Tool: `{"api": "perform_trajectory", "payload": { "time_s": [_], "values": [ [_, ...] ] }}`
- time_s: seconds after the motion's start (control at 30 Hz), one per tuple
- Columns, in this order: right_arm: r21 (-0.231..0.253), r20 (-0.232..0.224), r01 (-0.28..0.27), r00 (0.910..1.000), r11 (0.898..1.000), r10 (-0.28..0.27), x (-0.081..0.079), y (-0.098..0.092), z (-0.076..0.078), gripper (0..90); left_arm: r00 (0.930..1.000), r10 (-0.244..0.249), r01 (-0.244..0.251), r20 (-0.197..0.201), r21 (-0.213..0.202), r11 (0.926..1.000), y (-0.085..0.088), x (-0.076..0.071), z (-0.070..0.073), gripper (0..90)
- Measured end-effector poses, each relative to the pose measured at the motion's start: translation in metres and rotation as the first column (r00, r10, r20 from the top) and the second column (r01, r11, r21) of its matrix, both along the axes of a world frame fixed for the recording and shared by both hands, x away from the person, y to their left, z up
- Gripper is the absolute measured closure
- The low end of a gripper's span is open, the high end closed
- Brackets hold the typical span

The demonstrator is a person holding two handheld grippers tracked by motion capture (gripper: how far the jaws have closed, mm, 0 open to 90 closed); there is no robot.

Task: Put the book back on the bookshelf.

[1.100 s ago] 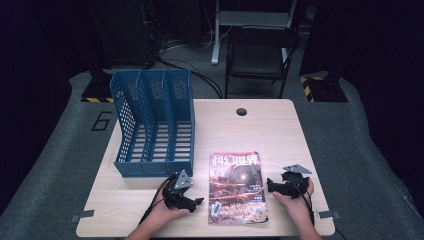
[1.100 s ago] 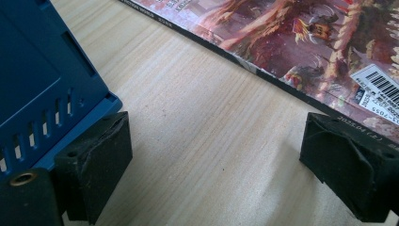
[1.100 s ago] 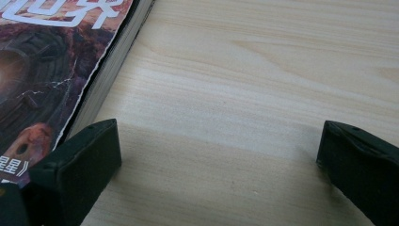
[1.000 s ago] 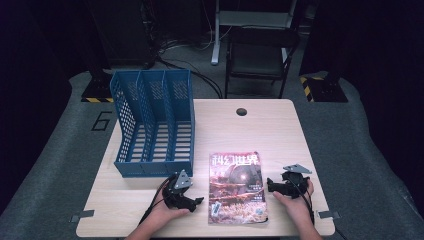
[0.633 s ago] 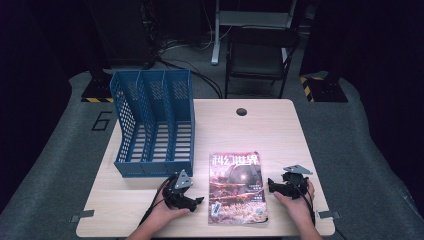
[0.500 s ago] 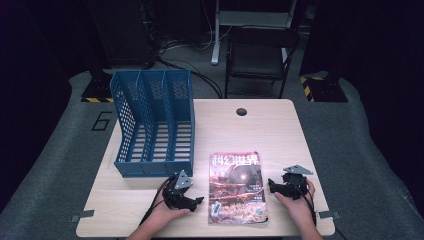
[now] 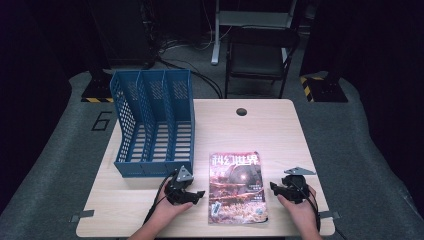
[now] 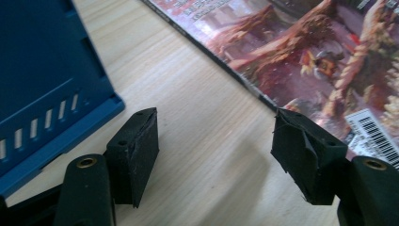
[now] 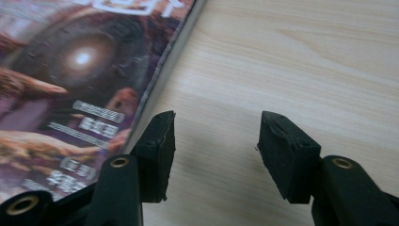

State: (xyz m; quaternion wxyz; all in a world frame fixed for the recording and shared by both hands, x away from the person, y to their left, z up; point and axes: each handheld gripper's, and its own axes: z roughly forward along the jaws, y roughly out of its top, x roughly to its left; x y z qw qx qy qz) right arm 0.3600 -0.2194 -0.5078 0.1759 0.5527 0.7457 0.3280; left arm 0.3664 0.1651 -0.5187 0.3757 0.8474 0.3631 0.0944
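Note:
A magazine [image 7: 236, 187] with a reddish illustrated cover lies flat near the table's front edge, between the two hands. My left gripper [image 7: 196, 194] rests on the table just left of it, jaws pointing at its left edge. In the left gripper view the left gripper [image 8: 216, 150] is open over bare wood, the magazine [image 8: 306, 47] just beyond its right jaw. My right gripper [image 7: 274, 187] rests just right of the magazine. In the right gripper view the right gripper [image 9: 214, 150] is open beside the magazine's [image 9: 70, 70] edge. Both pairs of jaws have just been closing, with nothing between them.
A blue three-slot file rack [image 7: 155, 125] stands at the table's left, right behind the left gripper; its base [image 8: 42, 70] is close to the left jaw. The wooden table [image 7: 280, 135] has a cable hole [image 7: 242, 111] at the back. A black chair [image 7: 260, 50] stands beyond.

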Motion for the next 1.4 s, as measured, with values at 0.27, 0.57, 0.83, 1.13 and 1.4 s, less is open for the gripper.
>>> {"api": "perform_trajectory", "payload": {
  "time_s": [0.27,0.57,0.83,1.13,1.4],
  "values": [
    [0.127,0.058,-0.054,0.9972,0.990,0.047,-0.004,0.014,0.006,44.7,0.9992,-0.007,0.004,-0.039,-0.075,0.9972,-0.016,-0.002,-0.001,32.6],
    [0.162,-0.002,-0.052,0.9986,0.985,0.053,0.000,0.019,0.000,45.4,0.9984,-0.055,0.054,-0.013,-0.046,0.9975,-0.036,-0.010,-0.002,32.8],
    [0.156,-0.021,-0.081,0.9961,0.984,0.086,0.001,0.034,-0.004,49.1,0.9975,-0.071,0.071,0.004,-0.047,0.9964,-0.044,-0.014,-0.003,38.3],
    [0.175,-0.057,-0.050,0.9966,0.983,0.060,-0.001,0.040,-0.007,51.6,0.9980,-0.063,0.063,0.004,-0.026,0.9976,-0.045,-0.016,-0.001,41.6],
    [0.212,-0.097,-0.046,0.9930,0.976,0.068,-0.004,0.042,-0.006,52.0,0.9978,-0.066,0.066,-0.003,0.000,0.9978,-0.042,-0.020,0.001,41.7]
  ]
}}
